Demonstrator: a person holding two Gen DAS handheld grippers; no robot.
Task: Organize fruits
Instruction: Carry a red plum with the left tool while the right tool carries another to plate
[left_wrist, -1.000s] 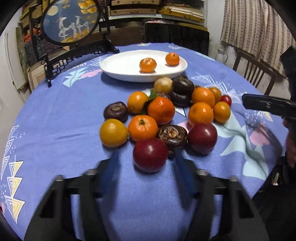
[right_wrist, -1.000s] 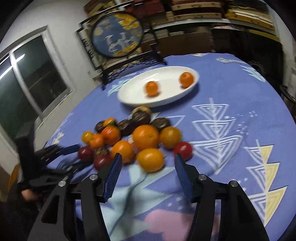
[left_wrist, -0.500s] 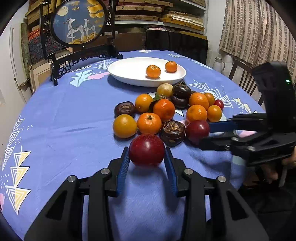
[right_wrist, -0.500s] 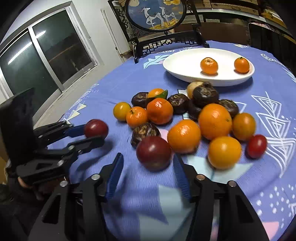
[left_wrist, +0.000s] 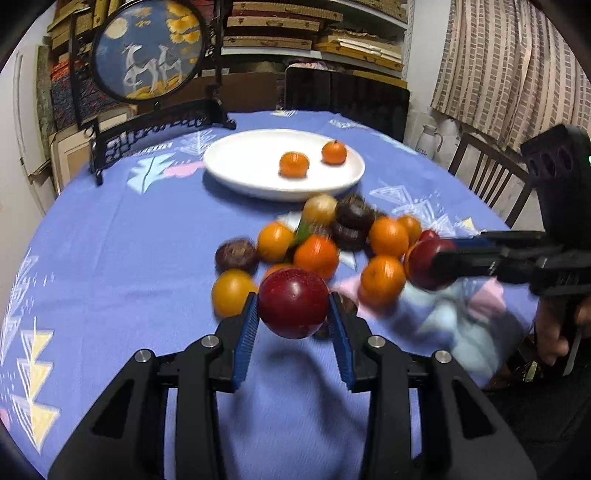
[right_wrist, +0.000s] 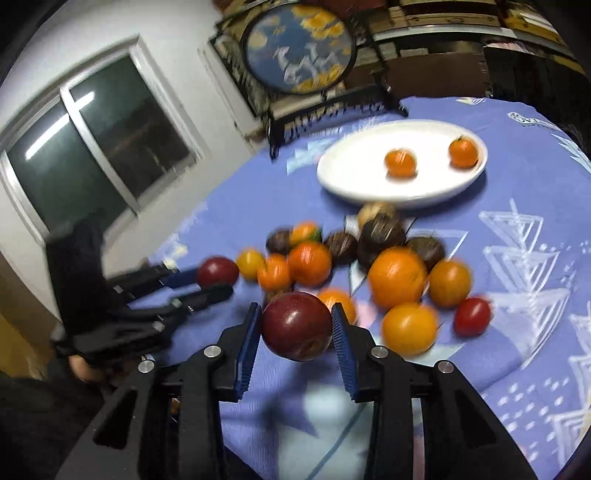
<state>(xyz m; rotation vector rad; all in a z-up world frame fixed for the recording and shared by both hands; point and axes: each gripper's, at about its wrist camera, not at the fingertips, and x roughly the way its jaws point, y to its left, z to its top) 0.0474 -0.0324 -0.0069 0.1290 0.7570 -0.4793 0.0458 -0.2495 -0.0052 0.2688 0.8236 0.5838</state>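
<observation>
Home dining room, clothed round table (left_wrist: 110, 258), wooden chair (left_wrist: 487, 177), curtain (left_wrist: 509, 66)

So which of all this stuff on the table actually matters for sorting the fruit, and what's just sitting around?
Part of the job:
- dark red round fruit in the left tool
- dark red round fruit in the right tool
- heap of loose orange, yellow and brown fruit
- white oval plate with two small oranges

Just lying about:
- round painted screen on a black stand
- wooden chair
</observation>
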